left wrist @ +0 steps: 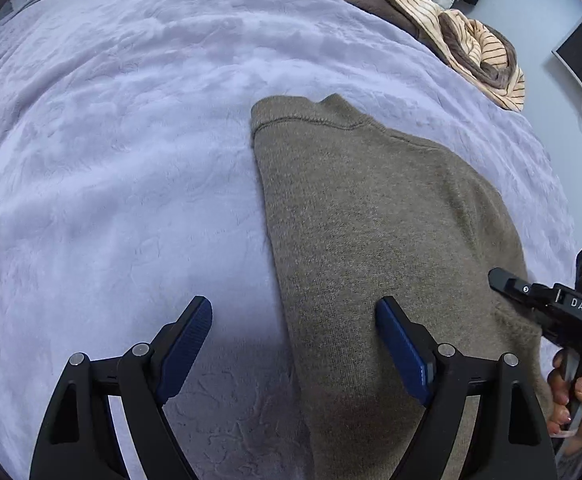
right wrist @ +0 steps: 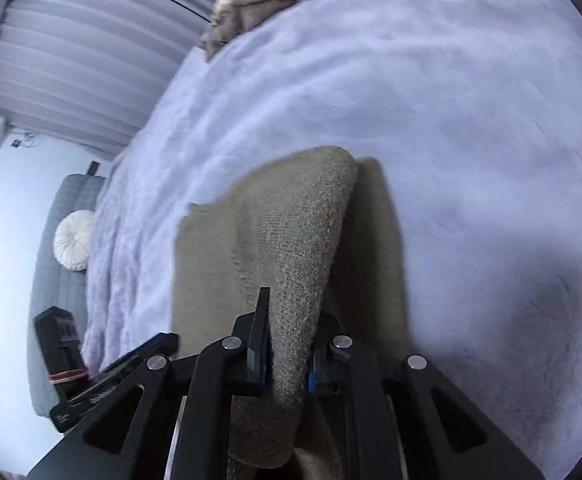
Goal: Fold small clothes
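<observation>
Lying flat on the bed (left wrist: 111,140), the brown sweater (left wrist: 371,220) has one edge lifted, apparently to carry it over into a fold. The right gripper (right wrist: 287,344) has its jaws pinching that raised fold of knit. The left gripper (left wrist: 295,344) hovers with jaws spread wide, straddling the sweater's left edge and holding nothing.

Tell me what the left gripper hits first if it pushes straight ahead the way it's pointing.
Probably the left edge of the olive sweater: the open left gripper straddles that edge, with the lavender blanket under its left finger. Its height above the fabric is unclear.
</observation>
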Tool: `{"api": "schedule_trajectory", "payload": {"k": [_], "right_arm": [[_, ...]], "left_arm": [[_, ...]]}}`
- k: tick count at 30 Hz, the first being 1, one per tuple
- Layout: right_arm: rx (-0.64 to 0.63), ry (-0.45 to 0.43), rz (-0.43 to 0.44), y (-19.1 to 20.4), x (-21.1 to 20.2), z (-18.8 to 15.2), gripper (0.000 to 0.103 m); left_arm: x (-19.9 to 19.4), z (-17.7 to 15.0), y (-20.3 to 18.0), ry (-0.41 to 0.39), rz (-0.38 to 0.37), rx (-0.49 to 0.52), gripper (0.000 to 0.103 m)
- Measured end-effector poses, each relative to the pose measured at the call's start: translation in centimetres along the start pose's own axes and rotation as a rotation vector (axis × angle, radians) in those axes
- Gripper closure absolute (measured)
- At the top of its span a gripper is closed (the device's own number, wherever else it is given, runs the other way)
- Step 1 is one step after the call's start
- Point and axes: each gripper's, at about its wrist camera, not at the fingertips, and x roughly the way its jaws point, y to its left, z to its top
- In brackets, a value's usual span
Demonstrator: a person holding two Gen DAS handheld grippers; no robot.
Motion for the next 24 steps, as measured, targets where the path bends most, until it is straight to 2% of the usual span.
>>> {"api": "schedule_trajectory", "payload": {"k": [1, 2, 5, 7, 8, 9, 12, 14, 15, 16, 17, 18, 20, 22, 24], "right_arm": [[0.045, -0.01, 0.021, -1.0, -0.1, -0.3, 0.084], [0.073, -0.028, 0.028, -1.3, -0.5, -0.6, 0.074], [0.087, -0.043, 0.017, -1.5, -2.2, -1.7, 0.067], [0.086, -0.036, 0.028, -1.5, -3.6, -2.8, 0.058], [0.088, -0.036, 0.042, -1.9, -4.4, -3.7, 0.048], [0.093, -0.042, 0.063, -1.8, -5.2, -4.3, 0.045], [0.089, -0.041, 0.128, -1.8, -7.5, -7.0, 0.045], [0.054, -0.018, 0.109, -1.0, -7.6, -8.3, 0.045], [0.023, 0.006, 0.076, -0.6, -7.1, -8.7, 0.046], [-0.019, 0.03, 0.036, -0.4, -6.7, -9.3, 0.052], [-0.057, 0.053, -0.003, -0.1, -6.3, -9.7, 0.085], [-0.087, 0.071, -0.035, 0.5, -6.0, -10.0, 0.097], [-0.121, 0.042, -0.043, 1.4, -6.4, -10.3, 0.097], [-0.118, 0.013, -0.077, 1.3, -7.2, -10.6, 0.097], [-0.076, 0.023, -0.126, -0.1, -6.8, -11.0, 0.097]], "left_arm": [[-0.1, -0.1, 0.2, 0.0, -0.009, -0.008, 0.018], [-0.3, -0.2, 0.5, -0.001, -0.017, -0.01, 0.018], [-1.0, -0.6, 1.8, 0.032, -0.067, -0.021, 0.018], [-1.3, -1.2, 2.9, 0.074, -0.131, -0.053, 0.018], [-1.3, -1.5, 3.5, 0.102, -0.174, -0.075, 0.018], [-1.2, -2.0, 4.0, 0.132, -0.215, -0.096, 0.018], [-0.5, -3.8, 4.5, 0.23, -0.326, -0.14, 0.018], [0.1, -5.1, 4.0, 0.272, -0.349, -0.135, 0.018], [0.1, -5.5, 3.5, 0.274, -0.338, -0.118, 0.018], [0.0, -5.9, 2.9, 0.265, -0.316, -0.091, 0.018], [-0.4, -6.2, 2.0, 0.24, -0.282, -0.051, 0.018], [-0.9, -6.4, 1.2, 0.212, -0.25, -0.003, 0.019], [-2.0, -6.7, -0.3, 0.157, -0.189, 0.101, 0.03], [-2.2, -7.3, -1.4, 0.14, -0.138, 0.165, 0.031], [-1.7, -8.1, -1.7, 0.152, -0.107, 0.197, 0.031]]}}
